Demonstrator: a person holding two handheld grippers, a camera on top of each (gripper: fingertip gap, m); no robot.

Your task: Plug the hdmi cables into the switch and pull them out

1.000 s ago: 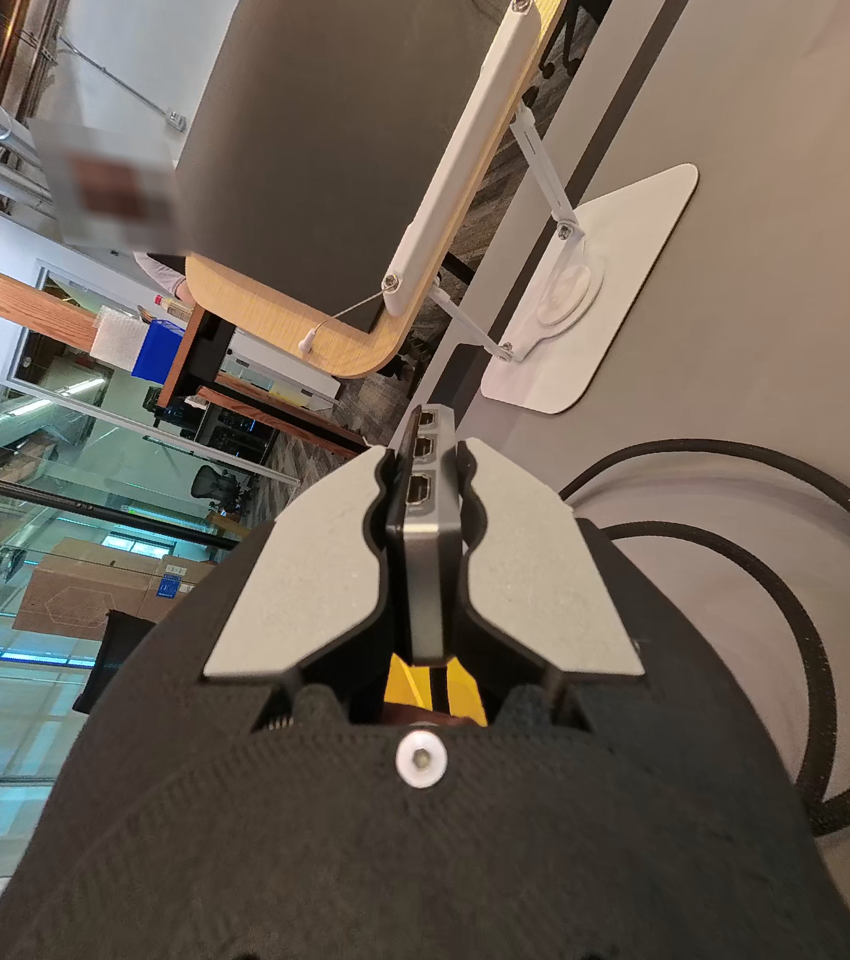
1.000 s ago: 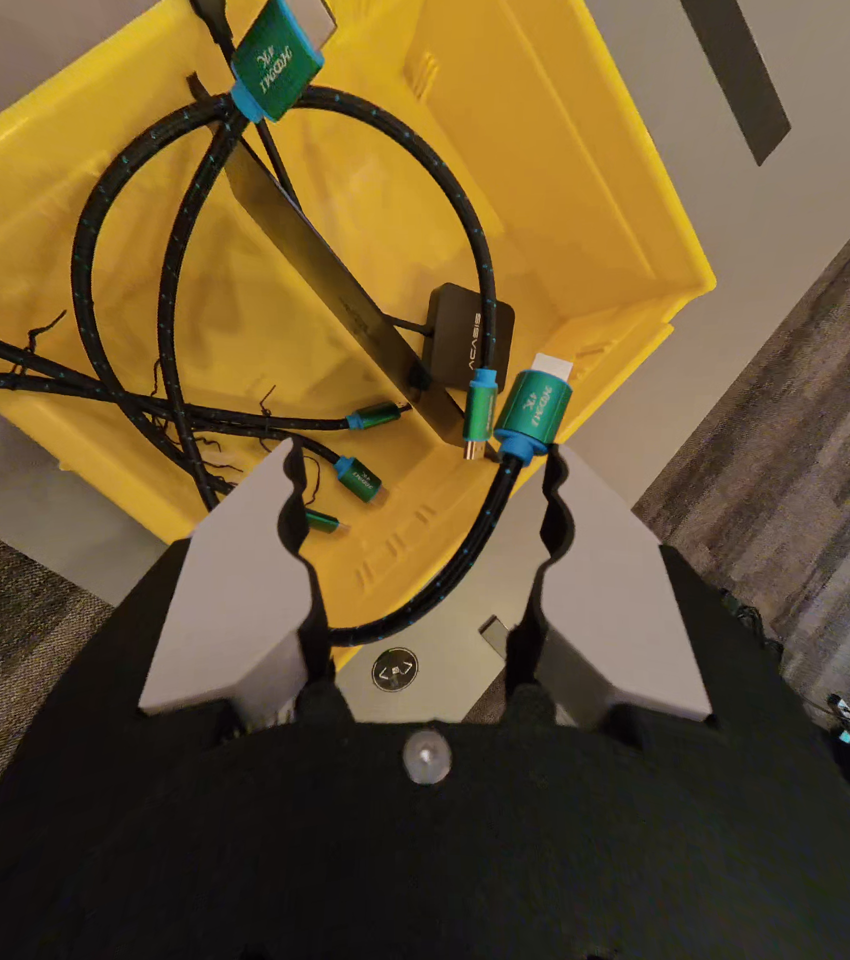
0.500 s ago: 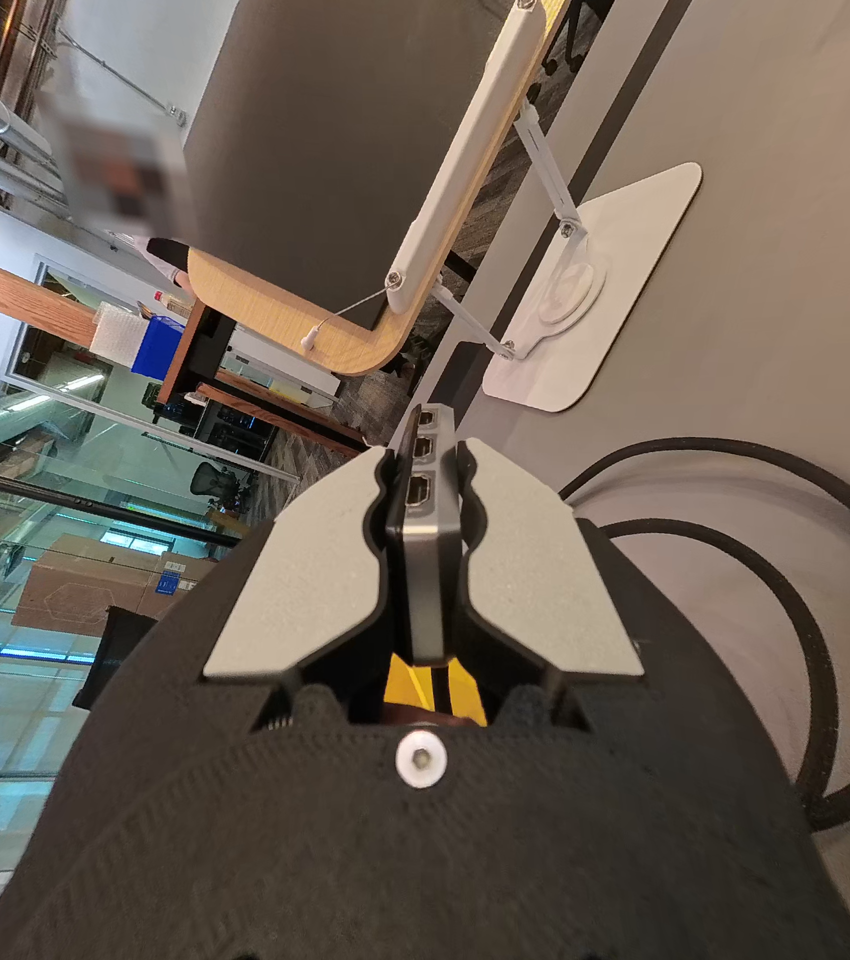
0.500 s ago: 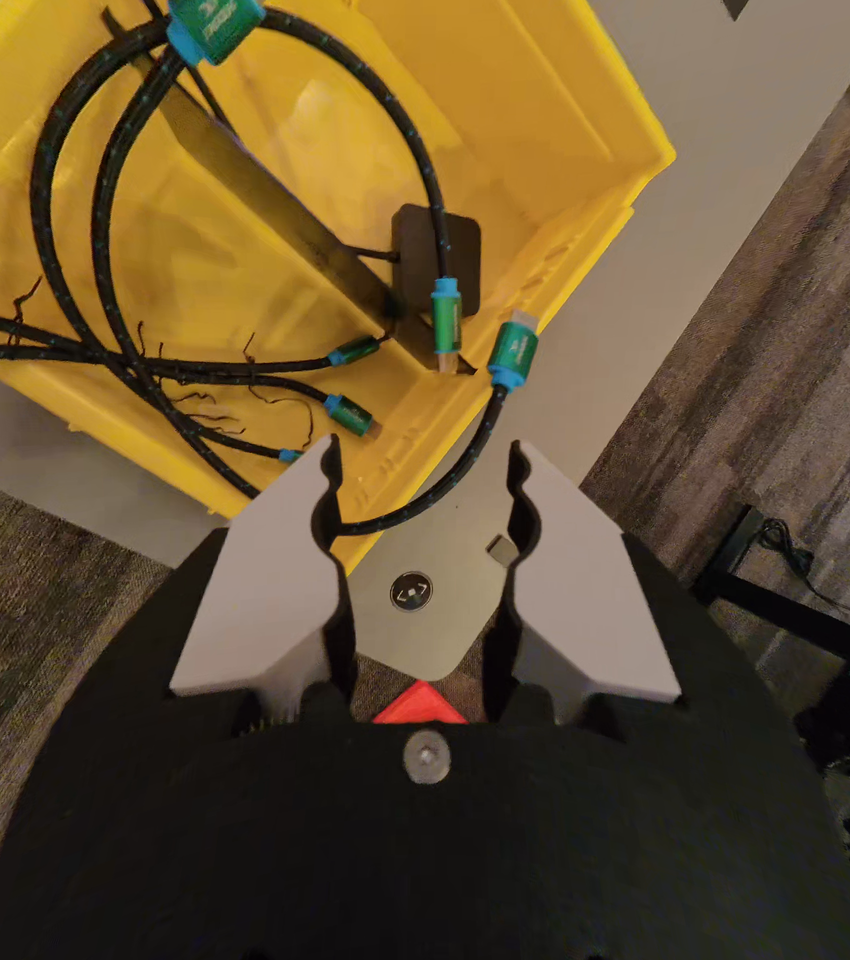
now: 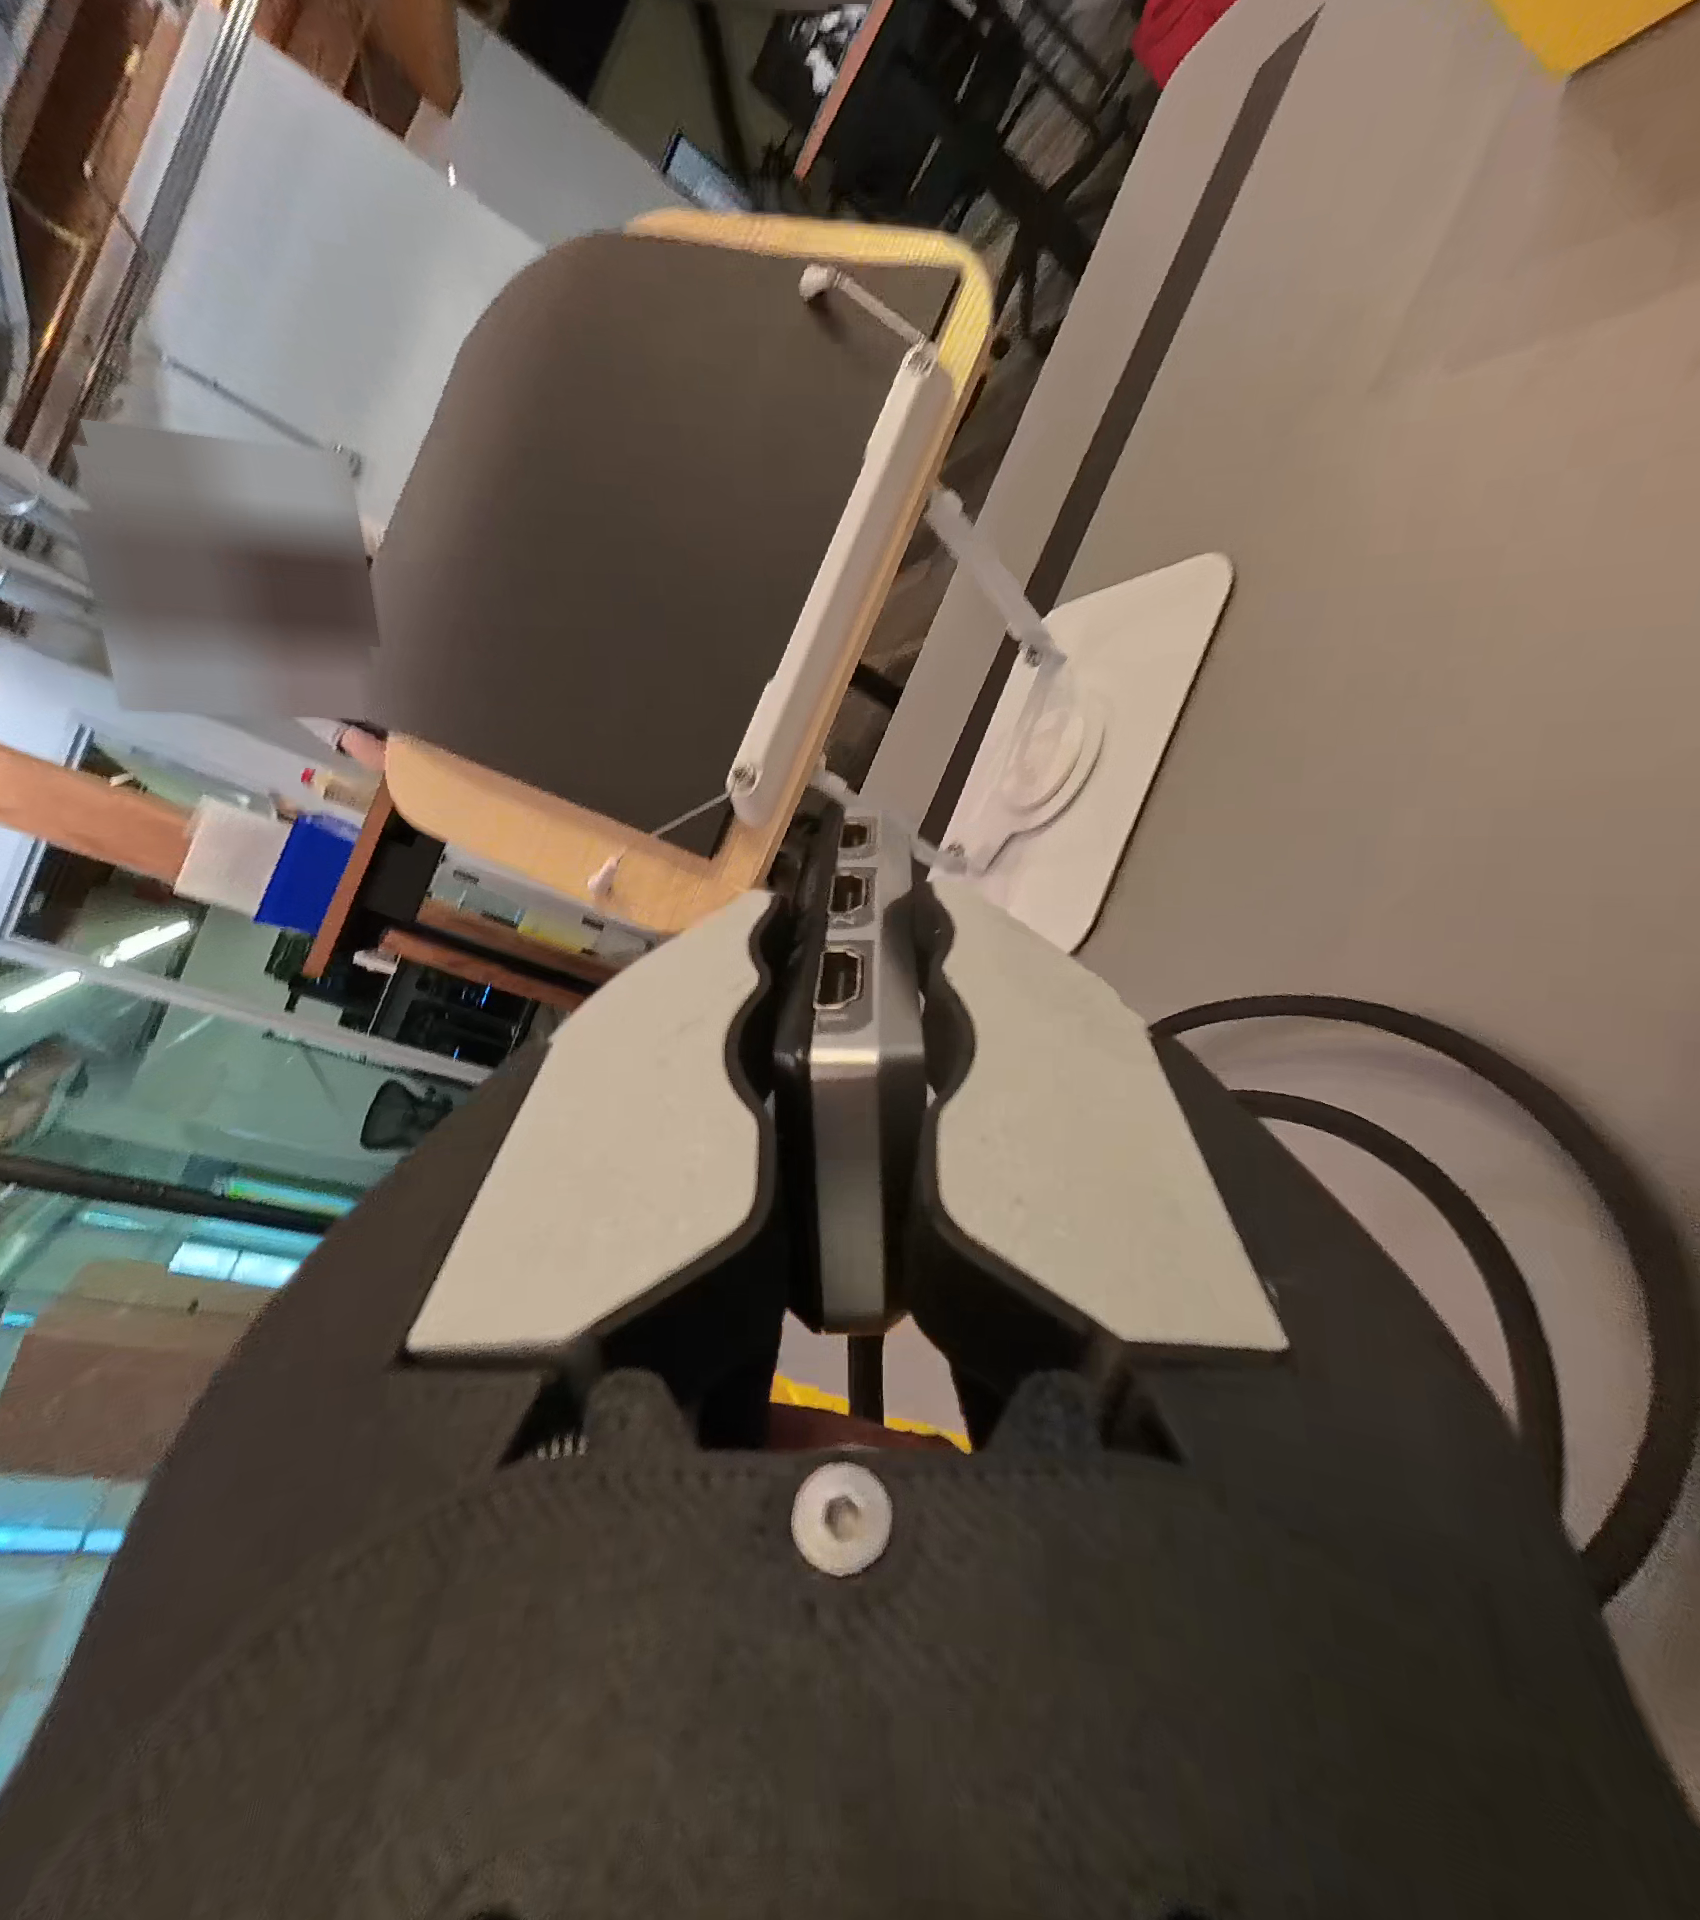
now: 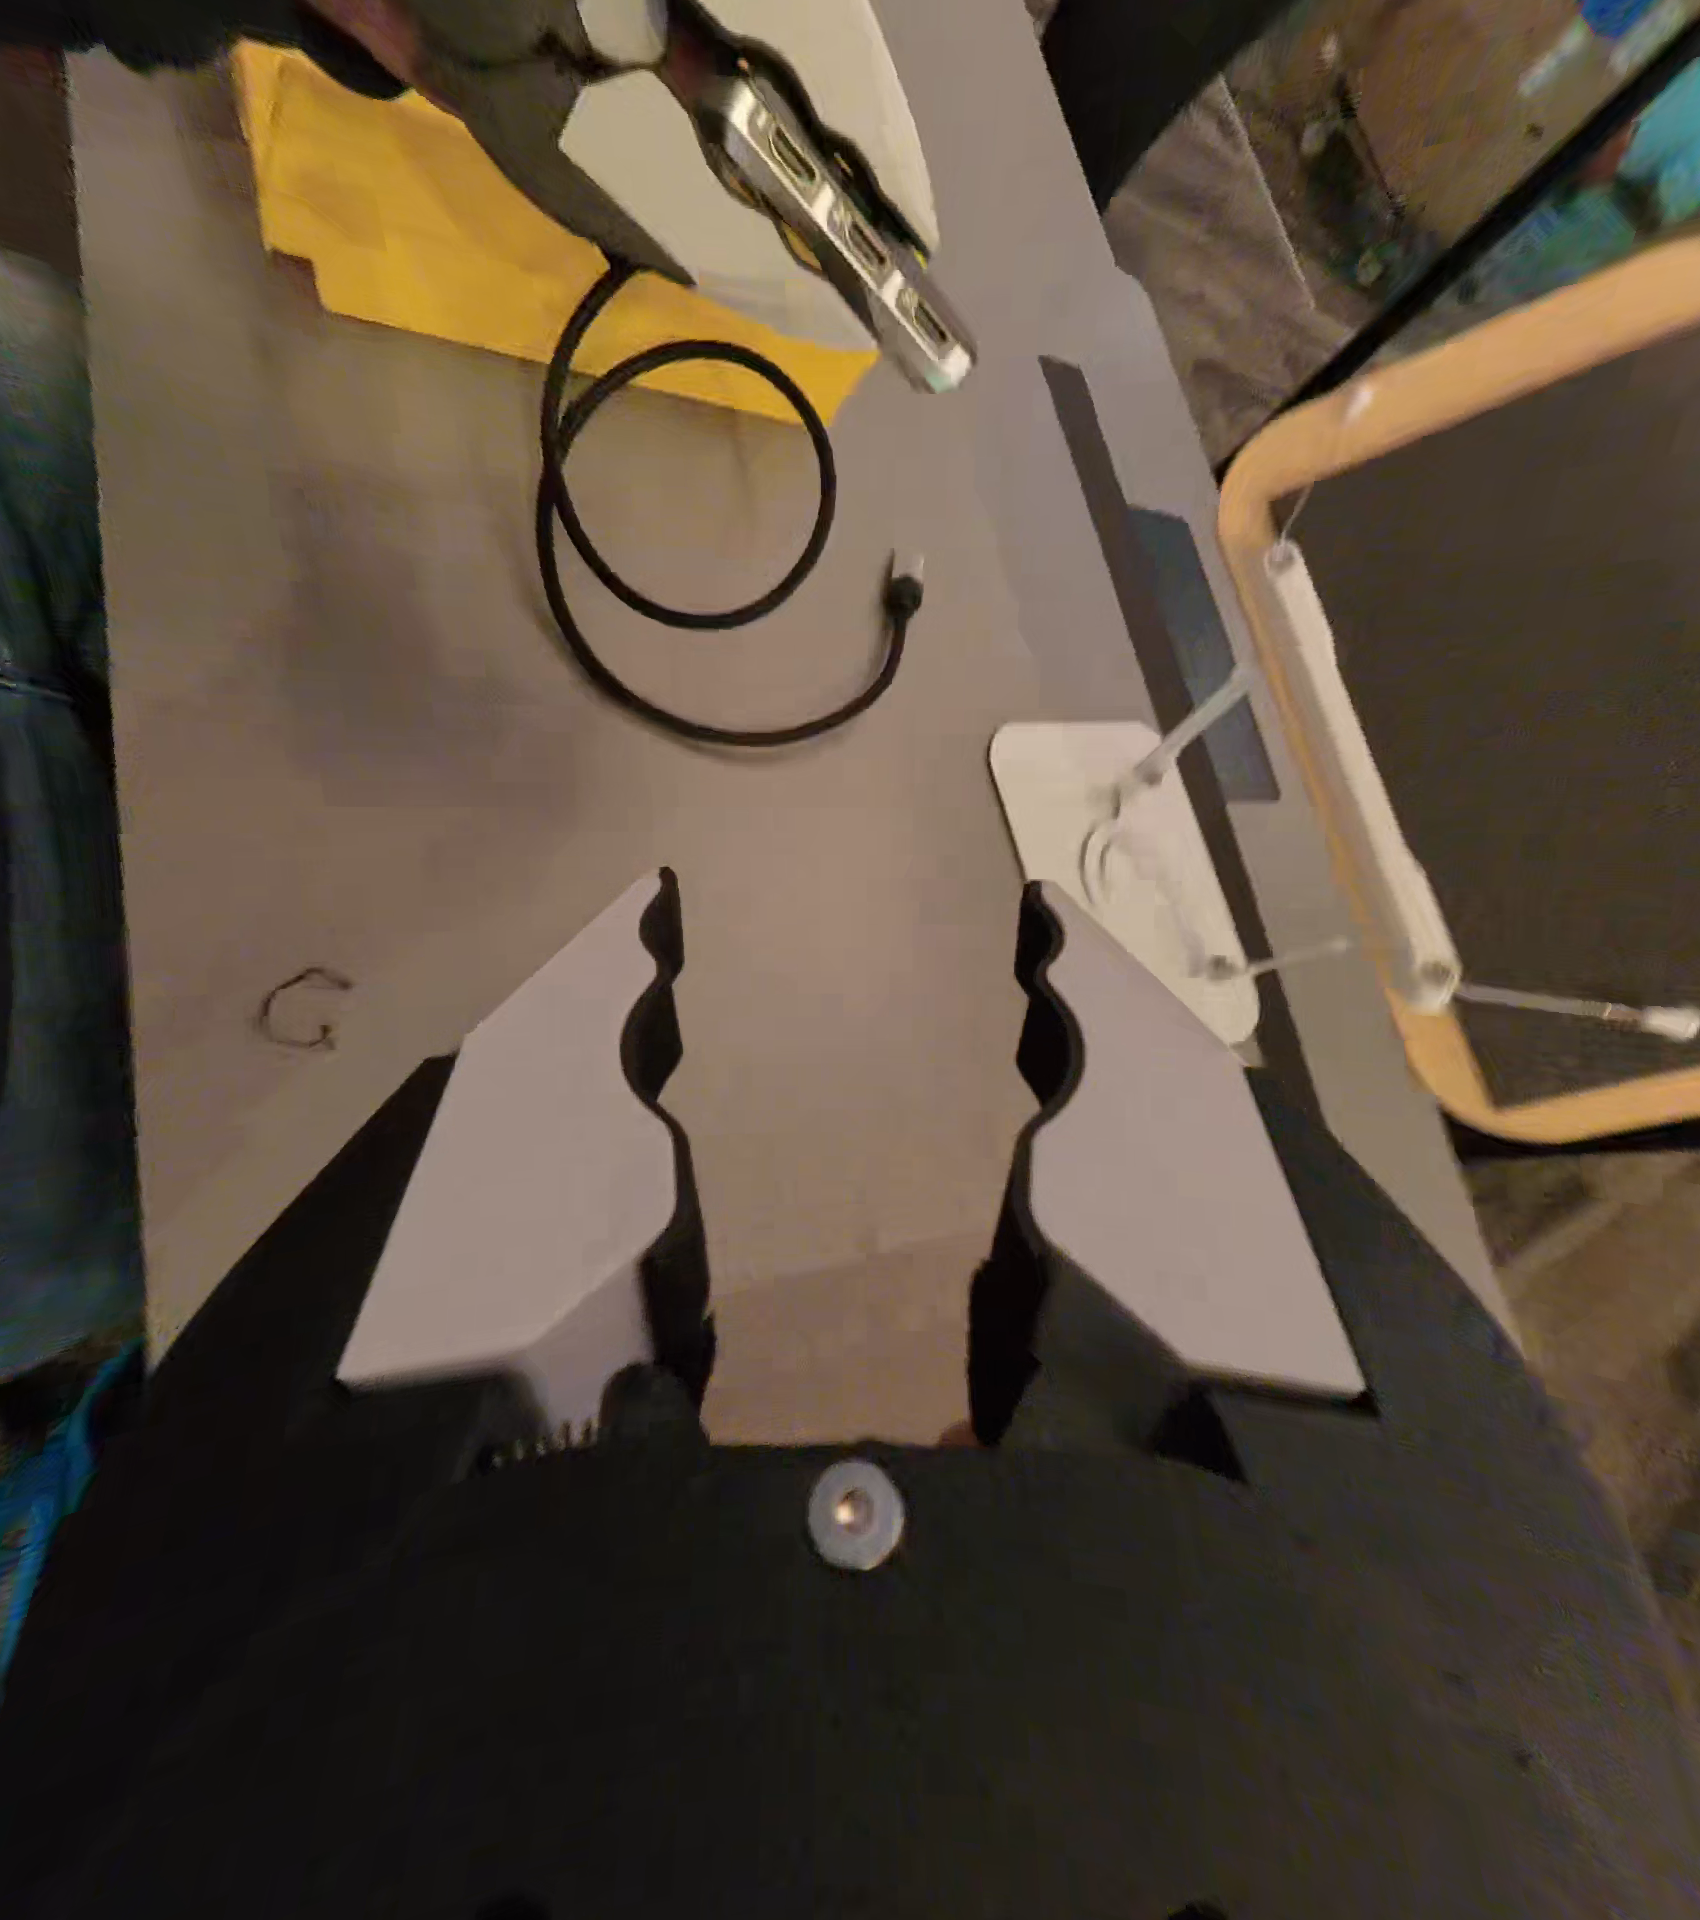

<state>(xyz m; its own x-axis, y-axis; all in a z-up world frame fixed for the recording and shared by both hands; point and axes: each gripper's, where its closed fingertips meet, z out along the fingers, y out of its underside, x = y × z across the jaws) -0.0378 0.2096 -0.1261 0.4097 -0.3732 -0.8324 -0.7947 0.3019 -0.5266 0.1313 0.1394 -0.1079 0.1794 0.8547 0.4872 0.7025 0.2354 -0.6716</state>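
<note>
My left gripper (image 5: 846, 925) is shut on the grey metal HDMI switch (image 5: 851, 1153), held on edge above the grey table (image 5: 1500, 623) with its row of ports facing away from me. The switch's black cable (image 5: 1552, 1195) loops on the table at the right. In the right wrist view the switch (image 6: 841, 223) shows at the top, clamped in the left gripper (image 6: 784, 177), with its cable (image 6: 690, 520) coiled below. My right gripper (image 6: 846, 914) is open and empty over the bare table. No HDMI cables are in view.
A yellow bin (image 6: 472, 239) sits on the table behind the switch. A white stand base (image 6: 1126, 862) holds a dark, wood-rimmed panel (image 6: 1573, 665) at the right edge of the table (image 6: 389, 727). A small black wire loop (image 6: 300, 1008) lies left. A person's clothing (image 6: 4, 727) is at the left. One gripper's finger ends stand about 20 cm off the other's.
My right gripper swung away from the yellow bin and its green HDMI cables to face the table and the held switch. The left view tilted slightly; the switch stays clamped.
</note>
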